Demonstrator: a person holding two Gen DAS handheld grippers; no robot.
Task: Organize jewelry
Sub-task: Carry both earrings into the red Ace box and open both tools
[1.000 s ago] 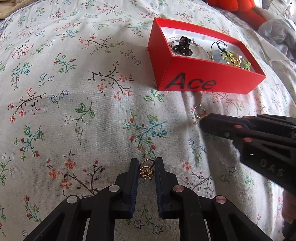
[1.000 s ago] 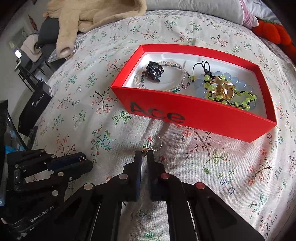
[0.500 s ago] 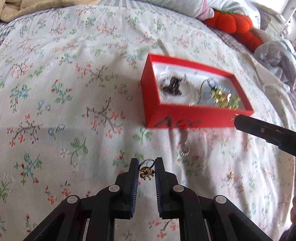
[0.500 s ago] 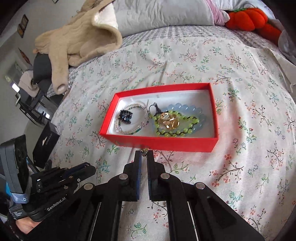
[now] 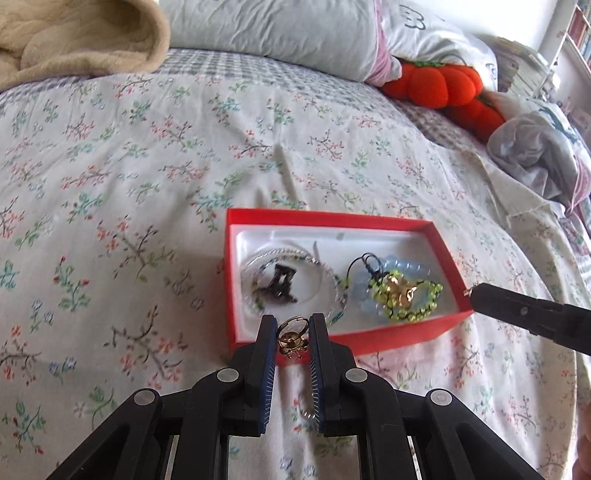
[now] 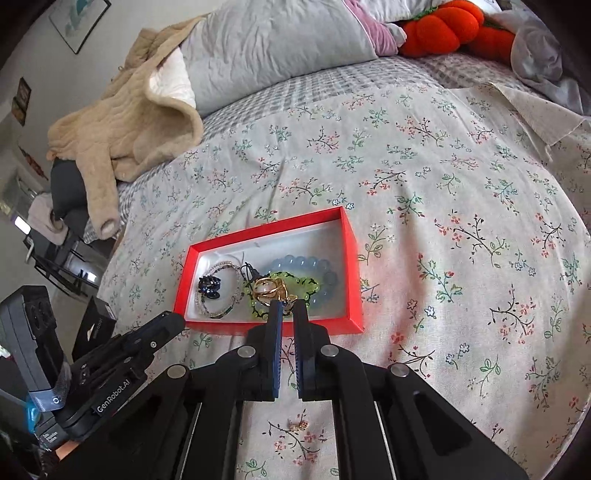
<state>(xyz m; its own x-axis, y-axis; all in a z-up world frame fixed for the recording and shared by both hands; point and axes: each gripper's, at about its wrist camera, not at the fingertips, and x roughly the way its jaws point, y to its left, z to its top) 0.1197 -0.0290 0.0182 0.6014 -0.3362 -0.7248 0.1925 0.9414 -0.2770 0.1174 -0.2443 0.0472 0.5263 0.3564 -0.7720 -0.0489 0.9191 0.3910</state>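
Note:
A red box (image 5: 391, 334) (image 6: 354, 258) lies on the flowered bedspread and holds bead bracelets (image 5: 406, 291) (image 6: 306, 271) and a dark hair clip (image 5: 279, 286) (image 6: 209, 286). My left gripper (image 5: 293, 334) is shut on a gold ring (image 5: 291, 338) and holds it above the box's near edge. My right gripper (image 6: 287, 306) is shut on a small silver ring (image 6: 286, 303), mostly hidden between the fingers, over the box's near wall. It also shows in the left wrist view (image 5: 476, 293) at the box's right corner. A silver ring (image 5: 306, 410) lies on the bedspread between my left fingers.
A small gold piece (image 6: 298, 426) lies on the bedspread below my right gripper. A beige blanket (image 5: 74, 40) (image 6: 125, 122), grey pillows (image 5: 280, 33) and an orange plush pumpkin (image 5: 439, 83) (image 6: 439, 26) lie at the head of the bed. The bed's edge is at the left in the right wrist view.
Both grippers have risen from the bedspread and moved to the red box, each carrying its ring. The box now sits right in front of both.

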